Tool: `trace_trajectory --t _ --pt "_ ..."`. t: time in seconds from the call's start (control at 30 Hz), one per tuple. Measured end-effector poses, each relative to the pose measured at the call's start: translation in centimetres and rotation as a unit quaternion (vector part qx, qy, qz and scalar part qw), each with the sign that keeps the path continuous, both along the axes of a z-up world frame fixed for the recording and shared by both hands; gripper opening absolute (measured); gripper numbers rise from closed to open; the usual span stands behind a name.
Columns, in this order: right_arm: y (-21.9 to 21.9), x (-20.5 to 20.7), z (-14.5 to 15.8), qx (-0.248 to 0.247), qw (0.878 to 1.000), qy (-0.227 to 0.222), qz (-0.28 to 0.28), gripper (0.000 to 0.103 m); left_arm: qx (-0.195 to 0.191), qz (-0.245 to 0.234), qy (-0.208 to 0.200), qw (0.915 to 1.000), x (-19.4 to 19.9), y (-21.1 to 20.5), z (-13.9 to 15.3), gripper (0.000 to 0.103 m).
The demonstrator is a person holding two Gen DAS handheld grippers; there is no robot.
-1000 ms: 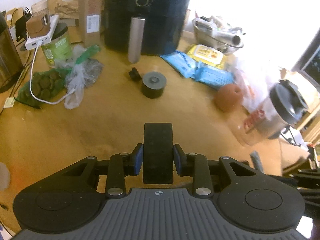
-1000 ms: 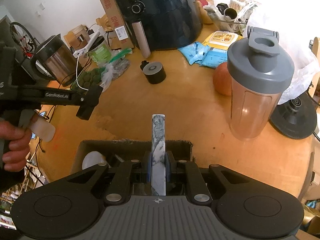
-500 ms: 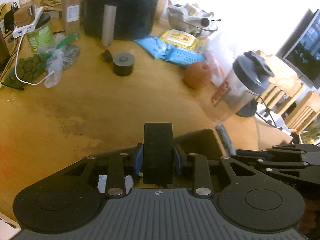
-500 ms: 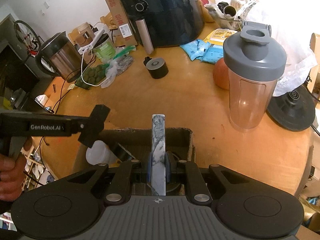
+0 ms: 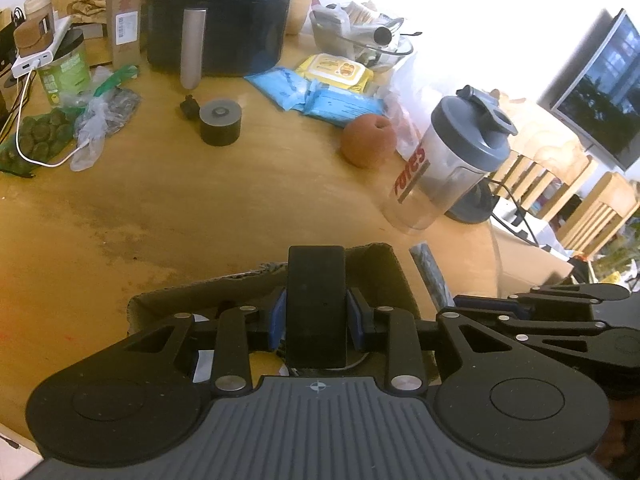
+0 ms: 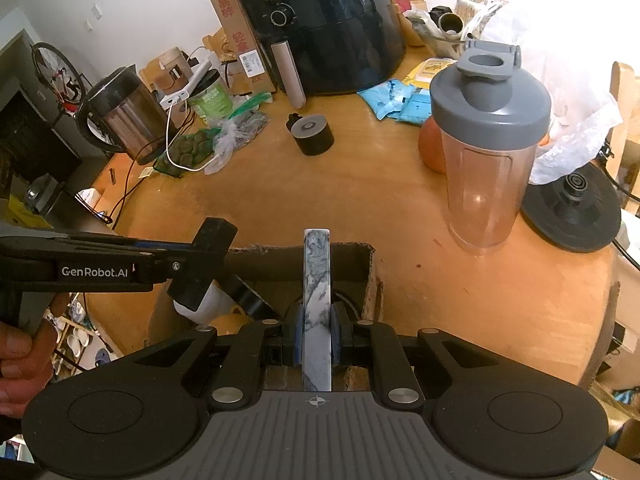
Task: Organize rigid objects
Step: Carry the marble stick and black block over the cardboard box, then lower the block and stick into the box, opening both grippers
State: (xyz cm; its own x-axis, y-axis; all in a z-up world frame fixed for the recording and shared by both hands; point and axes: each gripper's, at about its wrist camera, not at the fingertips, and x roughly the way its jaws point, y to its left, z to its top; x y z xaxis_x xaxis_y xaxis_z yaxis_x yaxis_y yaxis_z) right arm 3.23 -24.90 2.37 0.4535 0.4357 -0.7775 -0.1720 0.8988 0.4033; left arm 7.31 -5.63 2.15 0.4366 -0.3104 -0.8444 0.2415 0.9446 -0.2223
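The left gripper [image 5: 316, 316] points steeply down, its blue pads clamped on a black block [image 5: 316, 304]. The right gripper [image 6: 317, 330], also pitched down, pinches a thin marbled slab [image 6: 317, 304]. A hand [image 6: 20, 368] at near left grasps the left gripper's handle.

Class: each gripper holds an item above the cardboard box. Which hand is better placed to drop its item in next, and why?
Probably the left. Its black block hangs over the cardboard box opening. The right gripper's marbled slab reaches over the box's far rim, so it is less sure to fall inside.
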Motion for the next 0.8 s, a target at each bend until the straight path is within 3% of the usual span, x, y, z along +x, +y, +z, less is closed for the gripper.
trace_trajectory --t 0.4,0.47,0.53,0.57,0.8 --pt "-0.7 -0.6 -0.1 0.004 1.0 0.002 0.0 0.017 -0.015 0.004 0.0 0.9999 -0.6 -0.7 -0.1 0.032" --pt "-0.7 -0.7 -0.1 0.004 1.0 0.002 0.001 0.017 -0.016 0.003 0.007 0.9999 -0.7 -0.8 -0.3 0.034" --pt "-0.8 -0.7 -0.1 0.005 1.0 0.003 0.002 0.017 -0.01 0.004 0.009 0.9999 -0.8 -0.8 -0.4 0.05" --pt "-0.8 -0.7 -0.1 0.005 1.0 0.003 0.002 0.017 -0.007 0.006 0.007 0.9999 -1.0 -0.9 -0.4 0.053" --pt "-0.9 -0.6 -0.4 0.008 1.0 0.004 0.009 0.017 0.007 0.022 0.01 0.9997 -1.6 -0.3 -0.6 0.054"
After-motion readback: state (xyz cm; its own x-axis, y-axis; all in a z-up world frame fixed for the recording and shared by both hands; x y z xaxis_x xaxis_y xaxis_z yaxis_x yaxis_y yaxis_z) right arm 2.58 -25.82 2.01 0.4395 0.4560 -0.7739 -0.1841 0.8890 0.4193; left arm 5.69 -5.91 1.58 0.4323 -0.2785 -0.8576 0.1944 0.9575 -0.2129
